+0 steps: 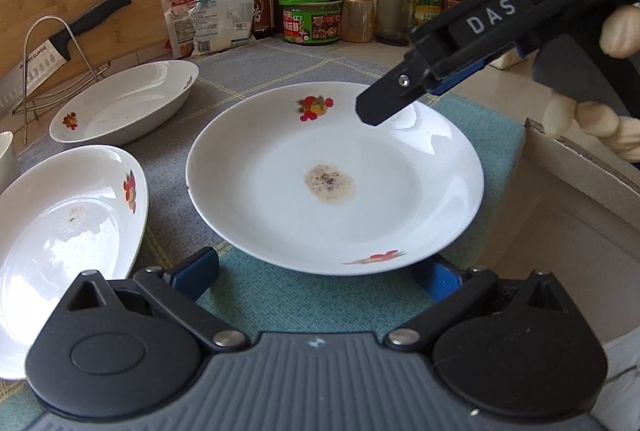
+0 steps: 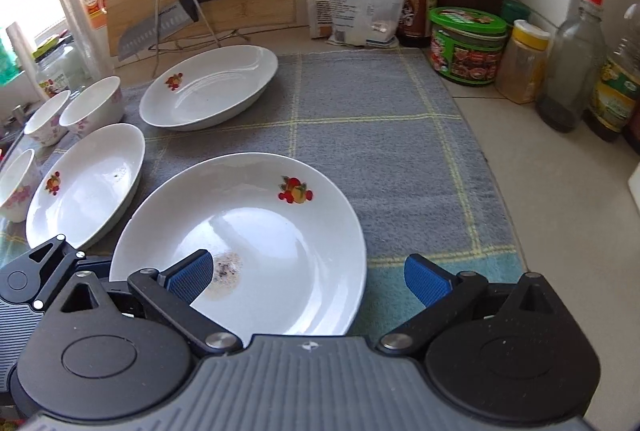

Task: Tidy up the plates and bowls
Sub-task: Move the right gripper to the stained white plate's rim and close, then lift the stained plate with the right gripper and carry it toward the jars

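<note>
Approaching the nearest soiled plate (image 1: 336, 179) on the checked cloth (image 2: 380, 135), left gripper (image 1: 320, 273) wide at its near rim, right gripper (image 2: 308, 275) wide above it; grasp not yet made, rim pinch judged next, stacking toward the two plates further left.

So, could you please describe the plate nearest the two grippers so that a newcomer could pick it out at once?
Start from the checked cloth on the counter, where three white plates lie in a row running away from the grippers. The nearest plate sits at the cloth's front, teal edge. Unlike the other two plates, it has a brownish speckled stain at its centre.
</note>
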